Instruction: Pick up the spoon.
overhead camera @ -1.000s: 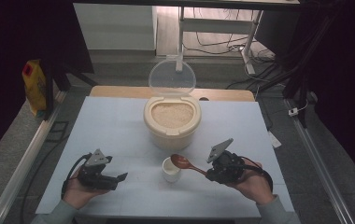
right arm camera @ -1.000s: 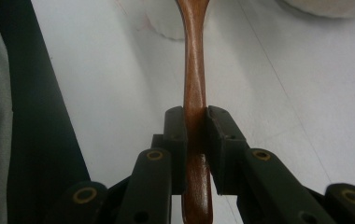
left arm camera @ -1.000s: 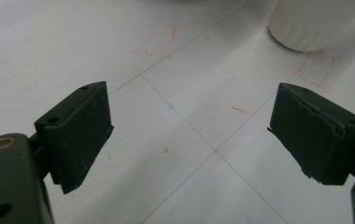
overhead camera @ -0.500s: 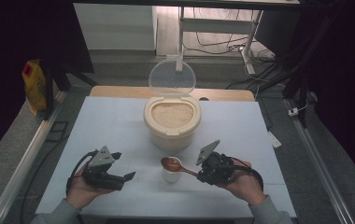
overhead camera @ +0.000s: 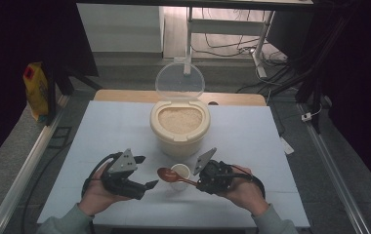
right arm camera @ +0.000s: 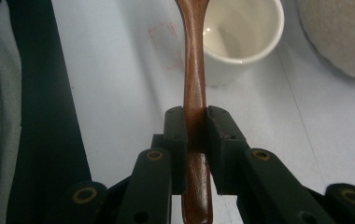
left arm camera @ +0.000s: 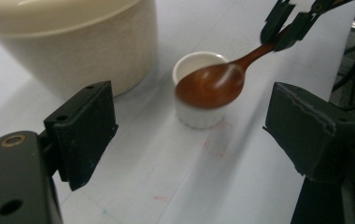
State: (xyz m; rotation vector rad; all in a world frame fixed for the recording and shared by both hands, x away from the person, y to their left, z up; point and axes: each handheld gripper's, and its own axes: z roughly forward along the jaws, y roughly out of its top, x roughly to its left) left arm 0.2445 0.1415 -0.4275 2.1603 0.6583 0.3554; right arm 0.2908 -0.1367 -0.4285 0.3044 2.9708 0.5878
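On the bench (overhead camera: 105, 131): one rice container (overhead camera: 179, 126), one cup (overhead camera: 180, 172), one spoon (overhead camera: 170, 175). Right hand-held gripper (right arm camera: 195, 122) clamps the spoon handle, bowl over the cup. Left hand-held gripper (left arm camera: 189, 126) gapes apart, empty, beside the cup.

No text, brand, number or sign can be read anywhere; the label on the yellow package (overhead camera: 35, 89) is blurred.
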